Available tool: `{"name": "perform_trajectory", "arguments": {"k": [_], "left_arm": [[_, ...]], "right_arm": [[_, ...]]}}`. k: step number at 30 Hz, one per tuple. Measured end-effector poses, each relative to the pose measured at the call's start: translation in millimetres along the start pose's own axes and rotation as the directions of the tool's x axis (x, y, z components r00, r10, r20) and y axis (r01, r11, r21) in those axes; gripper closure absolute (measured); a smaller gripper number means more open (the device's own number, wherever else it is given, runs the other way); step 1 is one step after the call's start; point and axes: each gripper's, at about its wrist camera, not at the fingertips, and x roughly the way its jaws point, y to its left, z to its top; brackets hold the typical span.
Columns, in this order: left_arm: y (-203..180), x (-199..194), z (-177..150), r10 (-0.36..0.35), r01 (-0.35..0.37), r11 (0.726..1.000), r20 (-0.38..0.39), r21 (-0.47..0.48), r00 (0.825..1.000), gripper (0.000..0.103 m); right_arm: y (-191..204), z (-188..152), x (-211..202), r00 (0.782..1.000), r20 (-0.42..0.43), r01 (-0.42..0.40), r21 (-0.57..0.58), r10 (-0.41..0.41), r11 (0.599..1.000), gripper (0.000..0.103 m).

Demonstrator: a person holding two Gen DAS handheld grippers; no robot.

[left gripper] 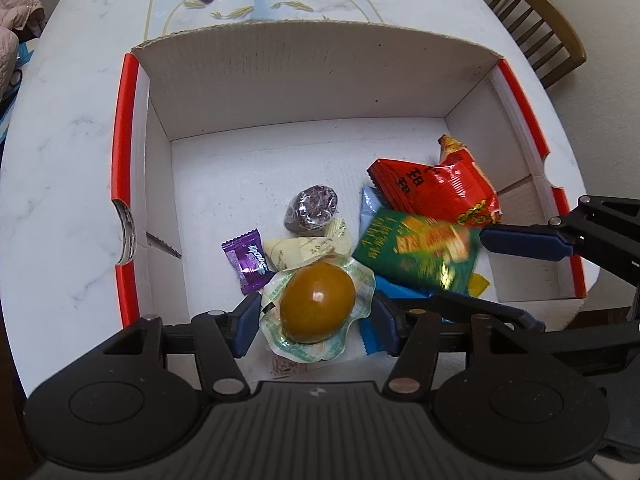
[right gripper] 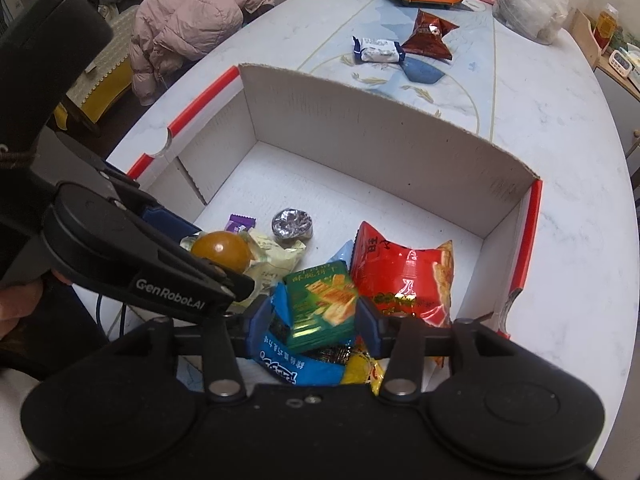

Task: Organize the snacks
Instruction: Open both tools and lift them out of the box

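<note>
**Snacks dropped into cardboard box, two still on table**

Seen left to right inside the red-edged cardboard box [left gripper: 127, 128]: purple candy [left gripper: 247, 259] against pale sachet [left gripper: 308, 246], foil-wrapped round [left gripper: 313, 208] just behind, then sealed brown egg [left gripper: 318, 307], green cracker pack [left gripper: 420, 250] and red rice-cracker bag [left gripper: 436, 188] overlapping toward the right wall. Gathered in the near half of the box, far half bare — apparently dropped in one by one as collected.

Left gripper [left gripper: 316, 320] hanging low over the box, blue pads either side of the egg's crinkled wrapper, spread about as wide as the pack; contact with the pads impossible to confirm, so either letting go or barely pinching. Right gripper [right gripper: 316, 316] likewise over the box, pads flanking the green cracker pack, which shows blur in the left view; grip or release not clear.

Beyond the box, on the marble table [right gripper: 580, 240]: white-and-blue wrapped cake [right gripper: 378, 50] and dark brown pouch [right gripper: 430, 36], well apart from the rest, likely next for collection.
</note>
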Motion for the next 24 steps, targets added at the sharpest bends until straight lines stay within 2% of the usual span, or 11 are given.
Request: {"name": "perform_trajectory", "arguments": {"k": [5, 11, 16, 20, 24], "left_arm": [[1, -11, -4, -0.011, 0.011, 1.0, 0.022, 0.015, 1.0, 0.044], [6, -37, -7, -0.026, 0.024, 1.0, 0.093, 0.019, 0.995, 0.044], [11, -63, -8, -0.024, 0.019, 0.999, 0.166, 0.03, 0.986, 0.043], [14, -79, -8, -0.026, 0.021, 0.999, 0.209, 0.028, 0.977, 0.043], [16, -95, -8, -0.02, 0.013, 0.999, 0.252, 0.031, 0.968, 0.043]], "right_arm": [[3, -1, -10, 1.0, 0.015, 0.001, -0.003, -0.001, 1.0, 0.052], [5, 1, -26, 0.999, 0.053, 0.002, 0.009, -0.002, 1.0, 0.047], [4, 3, -42, 0.995, 0.098, -0.002, 0.023, 0.0, 1.0, 0.039], [3, 6, -54, 0.991, 0.131, -0.011, 0.036, 0.006, 0.999, 0.037], [2, 13, -64, 0.985, 0.168, -0.037, 0.049, 0.028, 0.998, 0.028]]}}
